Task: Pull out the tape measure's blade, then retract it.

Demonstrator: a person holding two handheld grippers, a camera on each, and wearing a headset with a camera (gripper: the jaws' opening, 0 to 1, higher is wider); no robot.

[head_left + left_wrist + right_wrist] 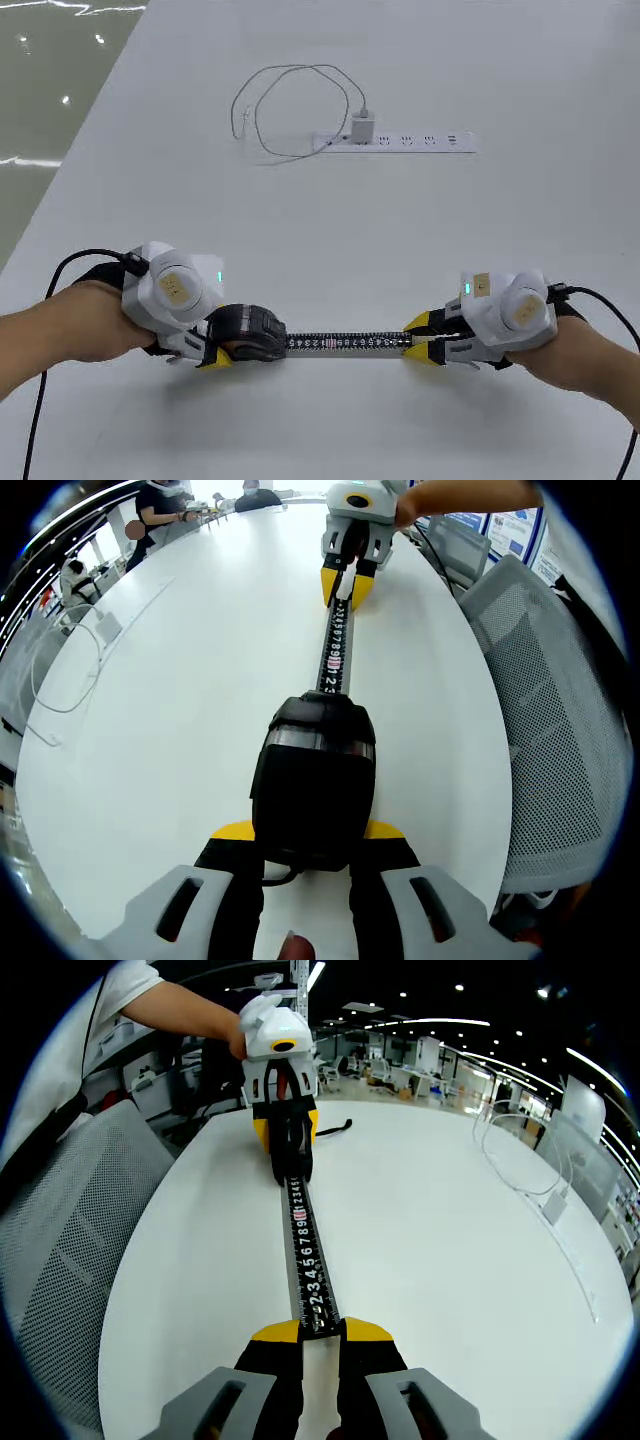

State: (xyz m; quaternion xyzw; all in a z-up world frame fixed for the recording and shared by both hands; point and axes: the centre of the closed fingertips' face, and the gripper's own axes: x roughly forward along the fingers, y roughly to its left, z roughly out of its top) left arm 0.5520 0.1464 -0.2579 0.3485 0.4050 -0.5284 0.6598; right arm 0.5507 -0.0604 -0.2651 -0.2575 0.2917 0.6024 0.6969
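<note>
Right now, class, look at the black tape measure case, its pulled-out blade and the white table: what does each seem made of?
The black tape measure case looks like moulded plastic, perhaps rubber-coated: matt and rounded, with a glossier band on top. The dark numbered blade looks like thin coated metal, flat and straight, though that is unconfirmed. The white table seems to be smooth laminate or painted board with a faint sheen.
</note>
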